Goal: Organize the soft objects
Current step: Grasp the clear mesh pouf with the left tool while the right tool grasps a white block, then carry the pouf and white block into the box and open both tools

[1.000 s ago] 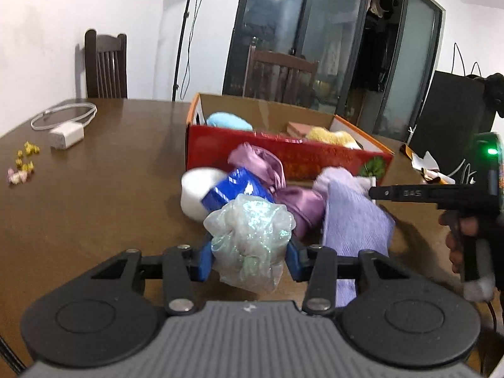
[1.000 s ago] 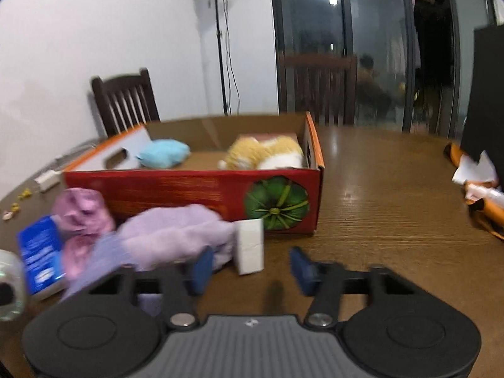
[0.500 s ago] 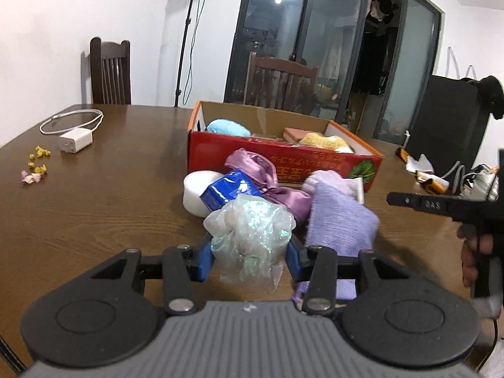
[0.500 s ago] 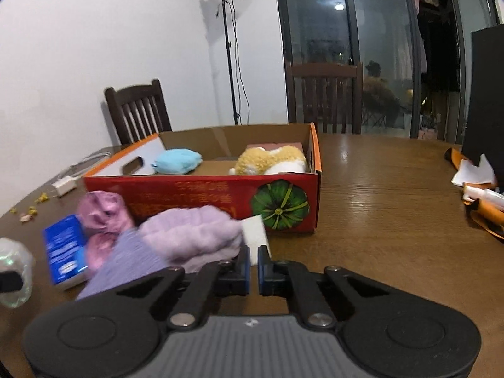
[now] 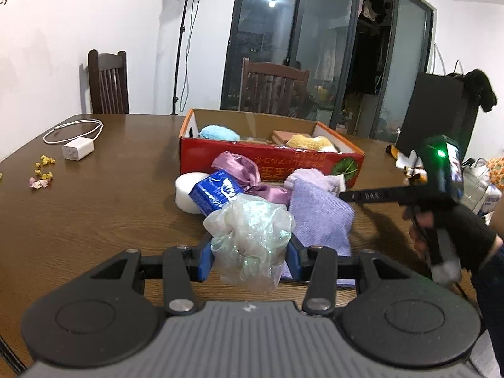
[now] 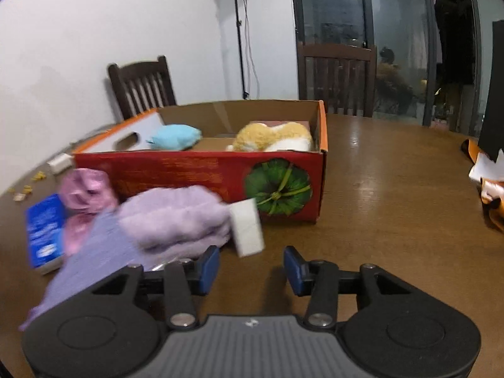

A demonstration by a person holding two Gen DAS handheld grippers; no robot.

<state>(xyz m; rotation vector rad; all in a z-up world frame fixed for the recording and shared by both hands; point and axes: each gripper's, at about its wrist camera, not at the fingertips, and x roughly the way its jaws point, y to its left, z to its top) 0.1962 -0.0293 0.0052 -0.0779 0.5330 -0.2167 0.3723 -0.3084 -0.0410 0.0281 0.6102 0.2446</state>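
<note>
My left gripper [image 5: 249, 256] is shut on a crumpled iridescent mesh puff [image 5: 250, 236], held above the table. Beyond it lie a lilac towel [image 5: 318, 217], a pink satin cloth [image 5: 239, 167], a blue packet [image 5: 214, 190] and a white round pad [image 5: 186, 192], in front of a red cardboard box [image 5: 271, 165] that holds a light-blue plush [image 5: 219, 132] and a yellow plush [image 5: 310, 141]. My right gripper [image 6: 251, 269] is open and empty just in front of the lilac towel [image 6: 170, 217] and its white tag [image 6: 247, 231]; it also shows in the left wrist view [image 5: 371, 196].
A white charger with cable [image 5: 77, 148] and small dried petals [image 5: 42, 173] lie at the table's left. Dark wooden chairs [image 5: 108, 86] stand behind the table. Orange and white clutter [image 6: 486, 176] sits at the right edge. A lamp stand [image 6: 241, 41] is at the wall.
My right gripper shut half a second ago and is now open again near the towel's tag. My left gripper has risen slightly, still holding the mesh puff.
</note>
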